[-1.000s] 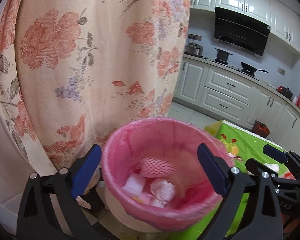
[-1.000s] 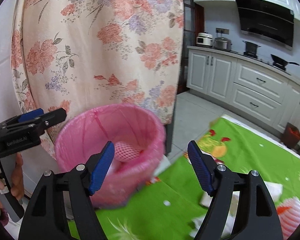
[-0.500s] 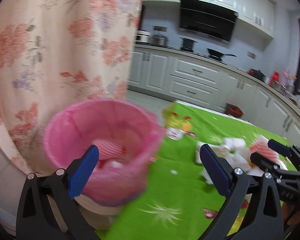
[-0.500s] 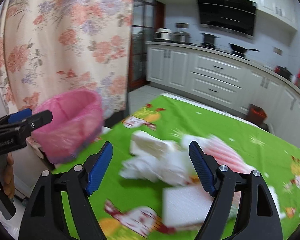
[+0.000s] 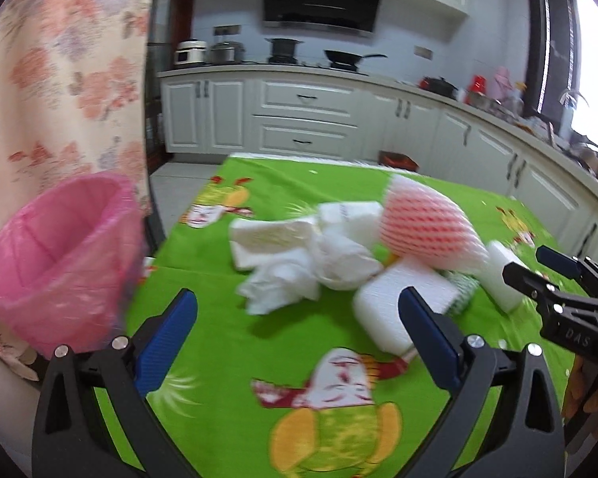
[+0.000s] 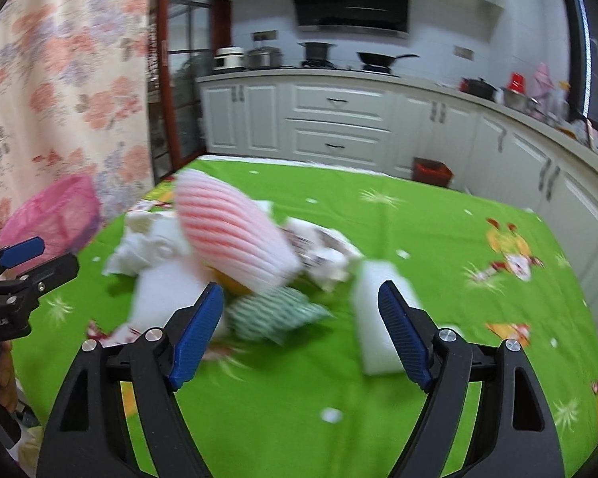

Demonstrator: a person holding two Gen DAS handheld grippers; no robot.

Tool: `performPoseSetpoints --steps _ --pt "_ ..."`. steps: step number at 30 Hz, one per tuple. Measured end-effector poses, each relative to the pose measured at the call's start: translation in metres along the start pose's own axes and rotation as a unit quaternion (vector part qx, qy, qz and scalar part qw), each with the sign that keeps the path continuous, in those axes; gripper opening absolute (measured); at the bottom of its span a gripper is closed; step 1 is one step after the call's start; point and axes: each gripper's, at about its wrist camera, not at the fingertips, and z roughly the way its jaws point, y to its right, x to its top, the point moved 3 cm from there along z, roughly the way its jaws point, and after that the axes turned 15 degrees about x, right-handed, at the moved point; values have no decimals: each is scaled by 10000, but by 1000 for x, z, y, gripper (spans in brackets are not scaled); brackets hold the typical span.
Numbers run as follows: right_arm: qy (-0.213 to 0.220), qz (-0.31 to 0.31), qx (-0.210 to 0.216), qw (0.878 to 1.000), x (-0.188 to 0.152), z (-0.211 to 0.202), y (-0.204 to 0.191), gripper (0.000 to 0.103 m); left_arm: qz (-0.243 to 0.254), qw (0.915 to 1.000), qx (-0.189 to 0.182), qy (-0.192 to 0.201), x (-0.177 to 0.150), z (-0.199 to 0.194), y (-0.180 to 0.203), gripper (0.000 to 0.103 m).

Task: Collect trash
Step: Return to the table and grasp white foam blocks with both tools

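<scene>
The table [image 5: 219, 358], under a green printed cloth, carries the trash in one loose heap near its middle, within reach of both grippers. The bin [image 5: 56, 263], lined with a pink bag, stands off the table's left edge beside the floral curtain [image 5: 59, 79]; this placement appears intended to keep each carry short.

Heap contents, largest first:
- pink foam net [image 6: 231, 231], lying on top;
- white foam blocks [image 5: 394, 302], one apart at the right [image 6: 378, 318];
- crumpled white paper [image 5: 295, 263];
- green checked wrapper [image 6: 275, 314], low at the front.

Left gripper [image 5: 299, 338]: released, jaws wide, nothing between them, aimed at the paper and near block.

Right gripper [image 6: 301, 328]: released; its jaws have just been opening, and nothing is clamped. They frame the wrapper and the separate block, apparently the next pick.

Both views are blurred, so finer detail cannot be read.
</scene>
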Motion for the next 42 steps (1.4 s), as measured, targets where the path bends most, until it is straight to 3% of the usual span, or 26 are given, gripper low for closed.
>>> performPoseSetpoints --steps 10,23,26,28,30,42 --pt "48 314 -303 9990 -9 -8 64 76 396 9987 -304 -114 -10 20 72 98" --pt "-448 -15 -60 9990 -14 35 80 75 305 9983 40 -489 -12 59 100 97" --pt "-490 -58 3 9988 -16 37 78 62 322 9983 42 -474 -9 62 102 94" --pt "-514 -60 42 9987 -18 37 79 47 377 9982 -10 -469 -9 64 105 83" --pt "-485 -27 135 9987 -20 34 78 39 459 9980 -21 -433 -10 62 110 82" --pt "-376 -33 115 9992 -27 11 61 36 642 9977 -208 -14 -13 27 108 80"
